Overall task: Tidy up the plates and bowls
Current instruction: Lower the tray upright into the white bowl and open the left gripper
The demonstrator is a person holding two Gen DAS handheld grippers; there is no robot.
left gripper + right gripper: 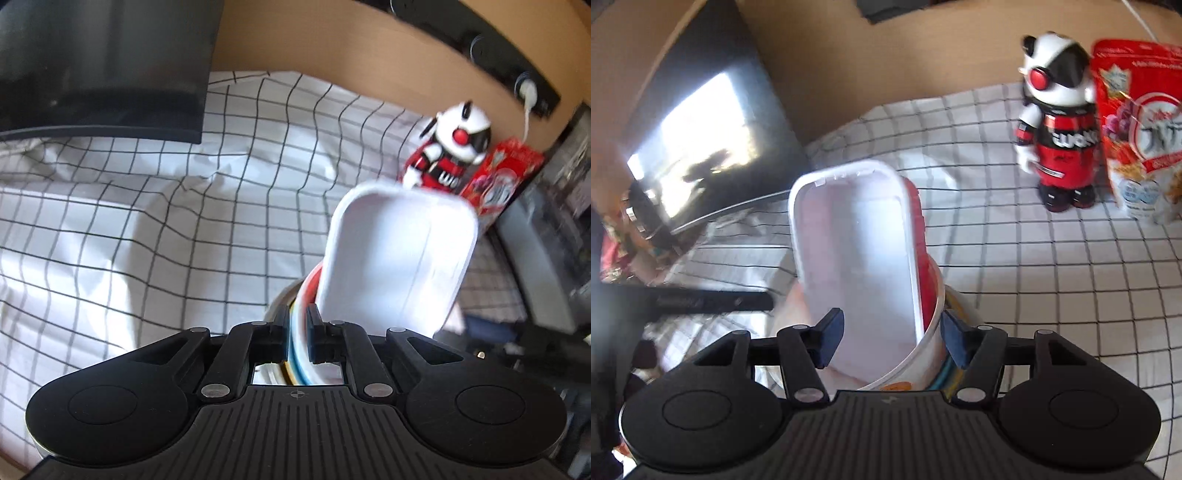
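Left wrist view: left hand-held gripper (pixel 297 334) clenched on striped bowl rim (pixel 295 343); white rectangular tray (pixel 397 258) stands tilted in bowl, over checked bench cloth (pixel 147 221).

Right wrist view: right hand-held gripper (pixel 892 341) released, jaws straddling tray (pixel 857 258) and bowl. Step: nesting; next, settle tray flat.

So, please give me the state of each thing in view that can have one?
Left gripper: shut on the rim of the striped bowl.
Right gripper: open, fingers on both sides of the stack.
White rectangular plastic tray: tilted, standing inside the bowl stack.
Red-and-white toy robot figure: upright on the checked cloth.
Red snack bag: upright.
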